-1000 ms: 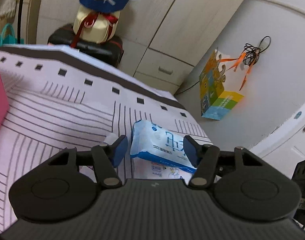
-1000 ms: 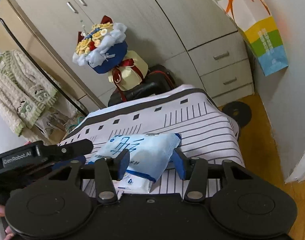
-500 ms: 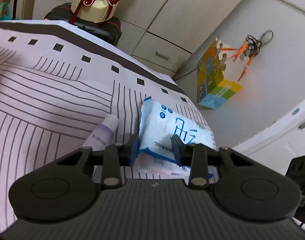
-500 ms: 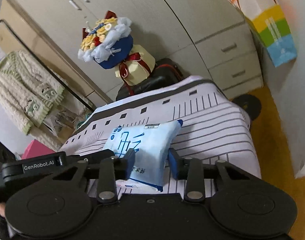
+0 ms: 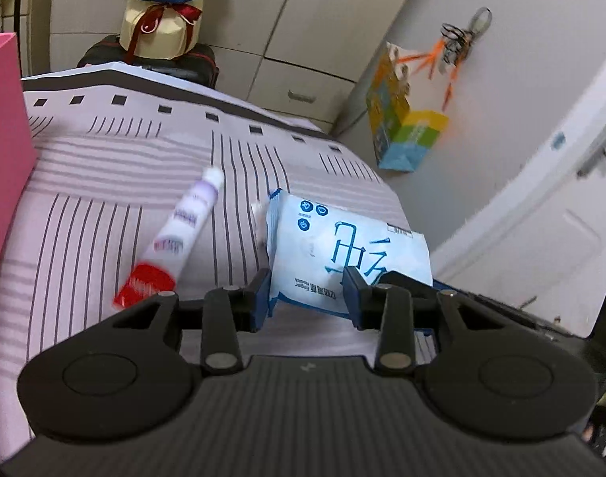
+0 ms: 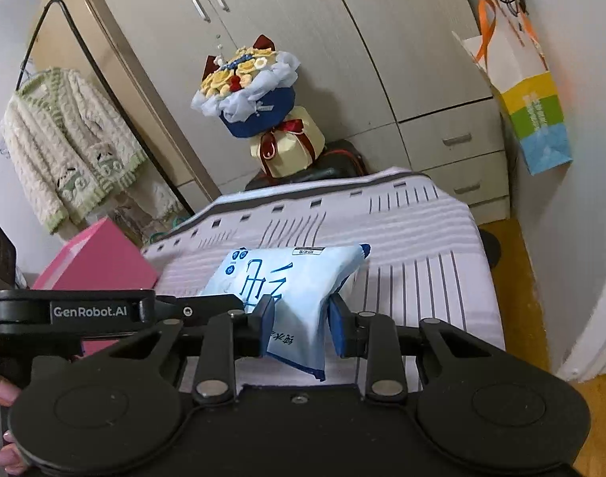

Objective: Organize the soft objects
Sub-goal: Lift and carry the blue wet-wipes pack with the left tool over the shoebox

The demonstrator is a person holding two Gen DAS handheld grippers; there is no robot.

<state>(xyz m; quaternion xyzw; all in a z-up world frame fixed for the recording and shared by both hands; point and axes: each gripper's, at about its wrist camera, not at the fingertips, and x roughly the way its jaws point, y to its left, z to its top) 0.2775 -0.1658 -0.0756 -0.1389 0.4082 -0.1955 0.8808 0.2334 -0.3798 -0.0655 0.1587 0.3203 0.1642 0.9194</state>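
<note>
Striped bedsheet [image 5: 104, 238] spans both views. R wrist view only: hanging cardigan [image 6: 64, 147], flower bouquet [image 6: 251, 83], and "GenRobot.AI" printed on the left gripper [image 6: 239, 306] body. L wrist view only: door [image 5: 541, 206], tube [image 5: 183, 218] lying on sheet left of the pack. Pink box [image 6: 100, 258] at sheet's left edge. Wipes pack [image 5: 342, 246], blue brush-style characters, held off sheet. Left gripper [image 5: 307, 298] clamped on pack's near edge; right gripper [image 6: 299, 326] clamped on its other end, pads [image 6: 336, 328] pinching the film.
</note>
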